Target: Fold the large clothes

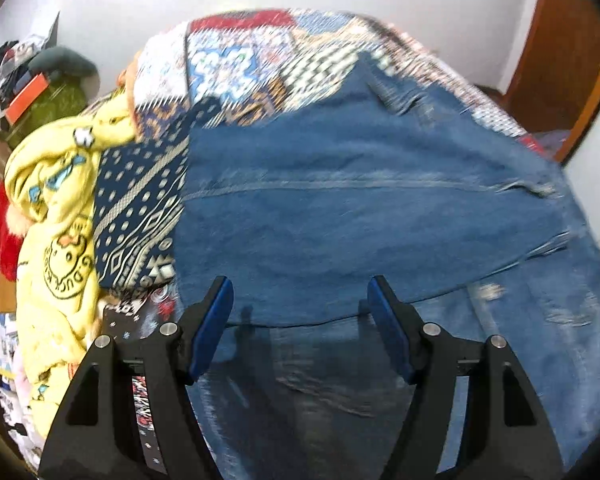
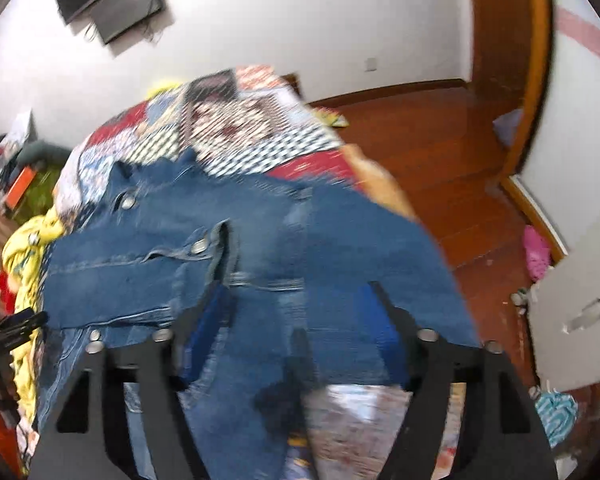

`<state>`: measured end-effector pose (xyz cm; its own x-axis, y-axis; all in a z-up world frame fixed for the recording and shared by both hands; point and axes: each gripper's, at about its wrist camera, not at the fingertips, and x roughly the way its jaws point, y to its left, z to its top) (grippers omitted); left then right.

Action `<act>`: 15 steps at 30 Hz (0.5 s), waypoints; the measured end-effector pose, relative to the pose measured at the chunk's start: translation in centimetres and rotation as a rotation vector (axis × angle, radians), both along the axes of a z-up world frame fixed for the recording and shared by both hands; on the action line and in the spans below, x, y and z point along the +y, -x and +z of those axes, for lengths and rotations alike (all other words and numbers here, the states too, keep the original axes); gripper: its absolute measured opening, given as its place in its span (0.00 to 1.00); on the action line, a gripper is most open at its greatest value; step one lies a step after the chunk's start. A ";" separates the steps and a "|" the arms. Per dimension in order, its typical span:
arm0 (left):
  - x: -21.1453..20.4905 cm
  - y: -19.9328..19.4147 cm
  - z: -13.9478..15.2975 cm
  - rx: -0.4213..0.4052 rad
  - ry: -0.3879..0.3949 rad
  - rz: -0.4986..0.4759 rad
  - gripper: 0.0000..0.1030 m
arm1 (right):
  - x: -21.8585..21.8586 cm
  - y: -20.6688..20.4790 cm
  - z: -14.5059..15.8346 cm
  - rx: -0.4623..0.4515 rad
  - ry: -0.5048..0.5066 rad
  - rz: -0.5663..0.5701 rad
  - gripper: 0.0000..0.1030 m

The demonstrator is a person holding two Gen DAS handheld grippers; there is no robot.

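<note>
Where the left wrist looks down: left gripper [image 1: 300,312] spread wide, nothing pinched, over the denim jacket [image 1: 340,208] lying flat on the patterned bedspread [image 1: 236,68], folded edge just ahead of the fingertips, long axis crosswise; yellow garment [image 1: 56,208] off left

From the right wrist: right gripper [image 2: 300,312] likewise spread, empty, hovering above denim, cloth edge nearest these fingers; blur hides contact

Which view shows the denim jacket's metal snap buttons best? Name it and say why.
The right wrist view: several snap buttons show on the denim jacket. The left wrist view shows only plain blue panels and seams of the jacket, no buttons.
</note>
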<state>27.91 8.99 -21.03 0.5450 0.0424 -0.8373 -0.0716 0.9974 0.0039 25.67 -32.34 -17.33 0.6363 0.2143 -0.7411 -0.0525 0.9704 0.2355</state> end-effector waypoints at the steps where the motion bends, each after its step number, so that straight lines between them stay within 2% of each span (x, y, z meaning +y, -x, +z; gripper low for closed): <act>1: -0.5 0.0 0.6 -0.012 0.011 -0.008 0.68 | -0.7 0.1 0.0 0.004 -0.008 -0.014 0.73; 6: -3.7 0.7 3.4 -0.079 0.063 -0.065 0.75 | -6.1 1.0 -2.3 0.085 -0.143 -0.135 0.76; 11: -6.5 1.6 4.7 -0.107 0.071 -0.121 0.77 | -10.1 1.1 -7.5 0.233 -0.329 -0.247 0.76; 15: -7.1 2.1 4.6 -0.091 0.122 -0.151 0.77 | -12.3 1.3 -11.2 0.303 -0.490 -0.316 0.76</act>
<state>25.83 1.84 -16.40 0.6110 -0.1444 -0.7784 0.0844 0.9895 -0.1173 24.38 -44.69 -28.54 0.5020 0.4099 -0.7615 0.3555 0.7049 0.6138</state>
